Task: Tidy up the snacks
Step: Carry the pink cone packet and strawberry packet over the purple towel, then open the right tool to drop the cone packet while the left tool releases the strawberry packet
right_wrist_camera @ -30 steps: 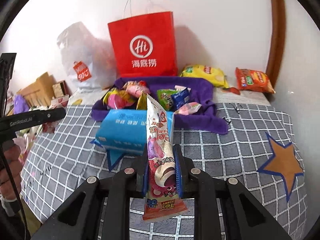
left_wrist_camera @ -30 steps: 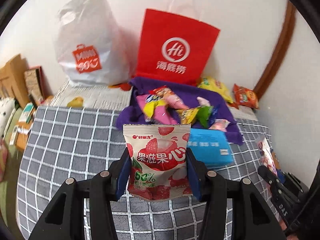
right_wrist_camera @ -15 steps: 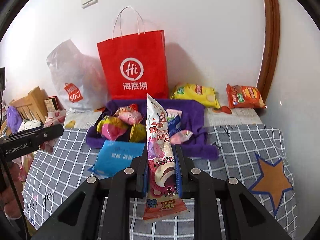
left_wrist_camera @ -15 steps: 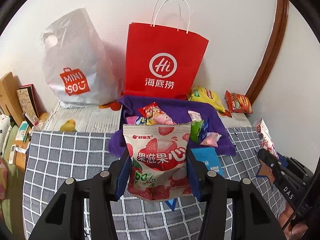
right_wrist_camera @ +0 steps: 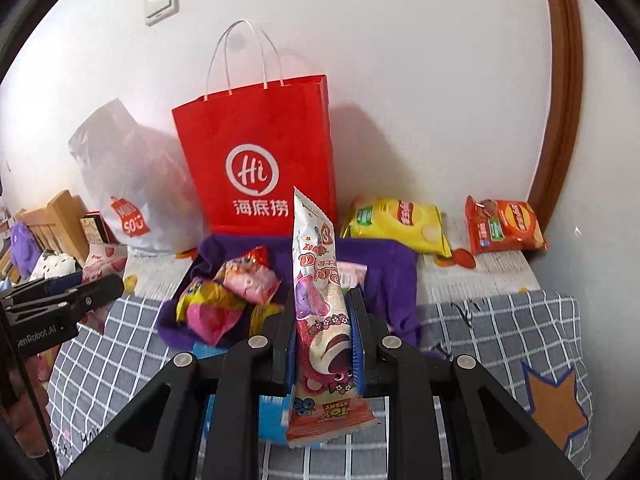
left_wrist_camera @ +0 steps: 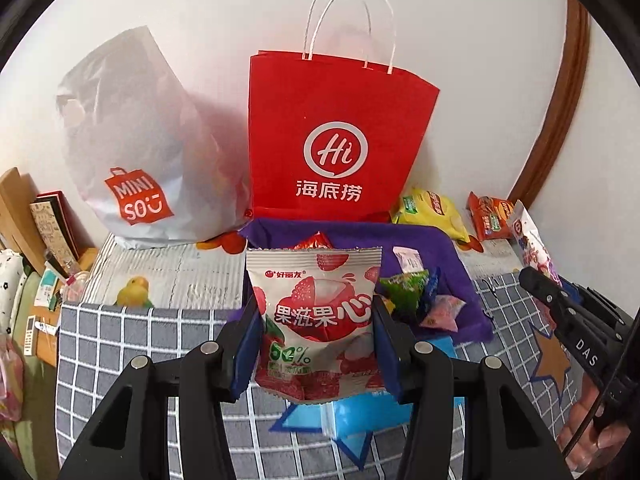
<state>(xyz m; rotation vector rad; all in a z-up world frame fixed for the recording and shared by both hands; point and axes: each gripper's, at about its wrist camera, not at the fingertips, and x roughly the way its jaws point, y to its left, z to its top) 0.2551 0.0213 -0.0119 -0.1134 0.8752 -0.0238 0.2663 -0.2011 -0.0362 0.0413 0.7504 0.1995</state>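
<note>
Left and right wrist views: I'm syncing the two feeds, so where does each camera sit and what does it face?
Left wrist: on the left gripper, facing the red bag; holds a strawberry pouch; right gripper and hand at right.
Right wrist: on the right gripper, same direction; holds a long snack bar; left gripper at left.
Shared: red bag, purple cloth, chip bags.

A bed covered by a grey checked blanket (right_wrist_camera: pixel 480 320) fills the lower half of both views, with an orange star patch (right_wrist_camera: pixel 556 408) at the lower right. Beyond it, toward the wall, lies a pale printed mat (left_wrist_camera: pixel 180 276). On the mat stand a red paper bag (right_wrist_camera: pixel 260 160) at centre and a white plastic bag (left_wrist_camera: pixel 132 148) to its left. At the right lie a yellow chip bag (right_wrist_camera: pixel 400 224) and an orange snack pack (right_wrist_camera: pixel 504 224). A purple cloth (right_wrist_camera: pixel 388 276) in the middle holds loose snack packets (right_wrist_camera: pixel 224 300); a blue tissue pack (left_wrist_camera: pixel 360 412) lies just in front of it.
</note>
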